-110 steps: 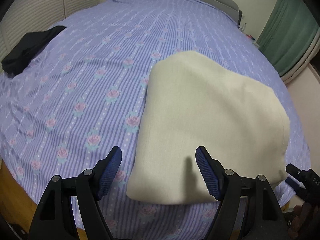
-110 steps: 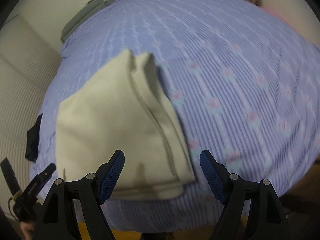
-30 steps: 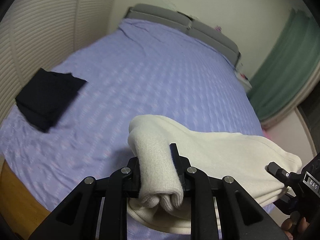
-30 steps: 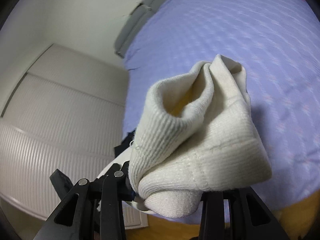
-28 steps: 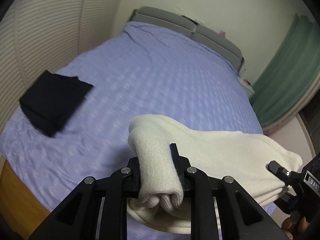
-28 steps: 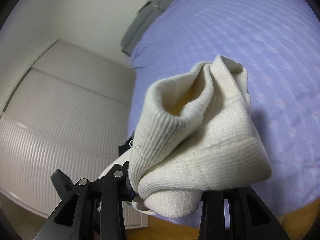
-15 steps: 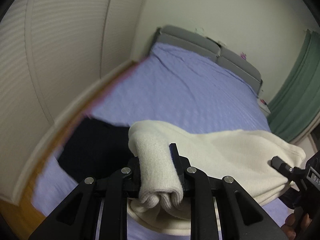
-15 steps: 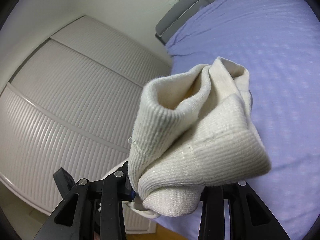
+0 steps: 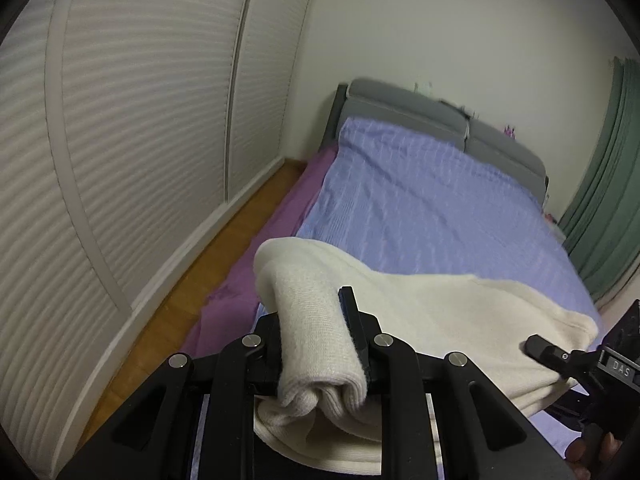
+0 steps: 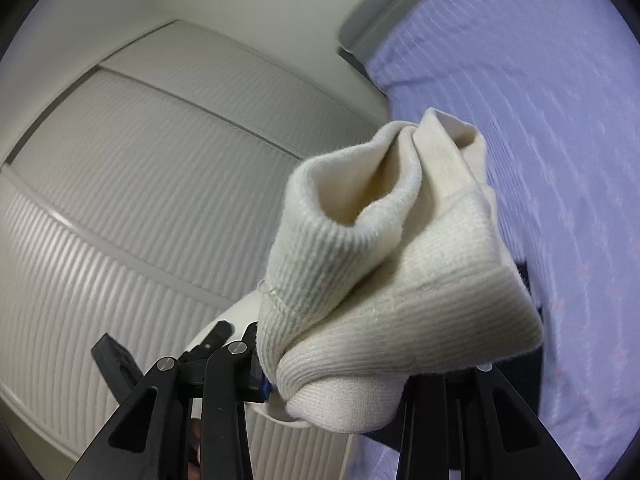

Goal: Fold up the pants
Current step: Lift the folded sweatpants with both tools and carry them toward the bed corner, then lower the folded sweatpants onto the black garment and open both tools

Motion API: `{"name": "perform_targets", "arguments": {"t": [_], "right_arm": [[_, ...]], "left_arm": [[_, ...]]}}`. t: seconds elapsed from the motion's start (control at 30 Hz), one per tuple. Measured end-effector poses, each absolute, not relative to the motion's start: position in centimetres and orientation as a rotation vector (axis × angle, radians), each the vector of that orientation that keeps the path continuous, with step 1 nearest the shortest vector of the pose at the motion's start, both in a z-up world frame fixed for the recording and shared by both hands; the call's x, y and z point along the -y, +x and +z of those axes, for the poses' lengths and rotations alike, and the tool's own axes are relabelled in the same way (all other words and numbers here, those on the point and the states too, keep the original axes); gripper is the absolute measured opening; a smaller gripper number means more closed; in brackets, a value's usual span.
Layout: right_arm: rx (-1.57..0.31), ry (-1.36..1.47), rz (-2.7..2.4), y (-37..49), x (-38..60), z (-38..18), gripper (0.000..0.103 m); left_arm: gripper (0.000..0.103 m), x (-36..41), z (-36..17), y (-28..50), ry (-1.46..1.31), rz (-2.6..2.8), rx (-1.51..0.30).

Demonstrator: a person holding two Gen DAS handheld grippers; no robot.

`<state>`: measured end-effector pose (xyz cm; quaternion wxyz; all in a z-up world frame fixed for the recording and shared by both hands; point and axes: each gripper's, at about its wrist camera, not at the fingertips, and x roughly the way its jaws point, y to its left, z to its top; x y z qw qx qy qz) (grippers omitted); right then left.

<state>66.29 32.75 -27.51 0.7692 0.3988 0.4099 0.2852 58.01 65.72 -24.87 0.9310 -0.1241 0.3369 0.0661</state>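
Observation:
The folded cream pants (image 9: 432, 320) hang in the air between both grippers, over the left edge of the lilac bed (image 9: 420, 208). My left gripper (image 9: 316, 320) is shut on one rolled end of them. In the right wrist view my right gripper (image 10: 360, 380) is shut on the bunched, ribbed end of the pants (image 10: 400, 280), which hides its pads. The right gripper (image 9: 560, 356) also shows at the far right of the left wrist view, and the left gripper (image 10: 216, 340) shows low on the left of the right wrist view.
A slatted white wardrobe (image 9: 120, 160) lines the left wall, with a strip of wooden floor (image 9: 192, 280) and a purple sheet edge (image 9: 256, 256) beside the bed. A black folded garment (image 10: 525, 278) peeks out behind the pants. Grey headboard (image 9: 420, 116) at the back, green curtain (image 9: 608, 184) at the right.
Both grippers have swept sideways toward the wardrobe side of the bed, carrying the pants. The black garment has slipped out of the left wrist view beneath the pants. The grips are unchanged.

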Motion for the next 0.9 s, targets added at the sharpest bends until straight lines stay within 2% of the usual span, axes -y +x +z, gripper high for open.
{"name": "perform_targets", "arguments": {"t": [0.13, 0.37, 0.43, 0.5, 0.57, 0.73, 0.9], "right_arm": [[-1.048, 0.901, 0.522, 63.8, -33.8, -37.8, 0.038], [-1.231, 0.893, 0.444, 57.3, -33.6, -46.3, 0.040], [-1.240, 0.897, 0.419, 56.8, -33.2, -47.1, 0.041], [-1.246, 0.877, 0.399, 57.7, -33.3, -47.3, 0.042], [-1.245, 0.839, 0.397, 57.4, -33.5, -47.7, 0.043], [-1.246, 0.800, 0.402, 56.8, -33.6, -48.3, 0.045], [-1.260, 0.762, 0.373, 57.0, -33.4, -45.3, 0.051]], "left_arm": [[0.021, -67.2, -34.9, 56.0, -0.293, 0.142, -0.807], [0.029, -67.5, -40.8, 50.9, -0.298, 0.118, -0.836], [0.031, -67.5, -41.5, 50.4, -0.284, 0.106, -0.839], [0.040, -67.5, -42.1, 50.3, -0.272, 0.127, -0.837], [0.062, -68.1, -42.7, 50.2, -0.287, 0.179, -0.835], [0.064, -67.9, -43.1, 49.2, -0.296, 0.210, -0.804], [0.069, -68.2, -40.8, 47.8, -0.247, 0.294, -0.782]]}}
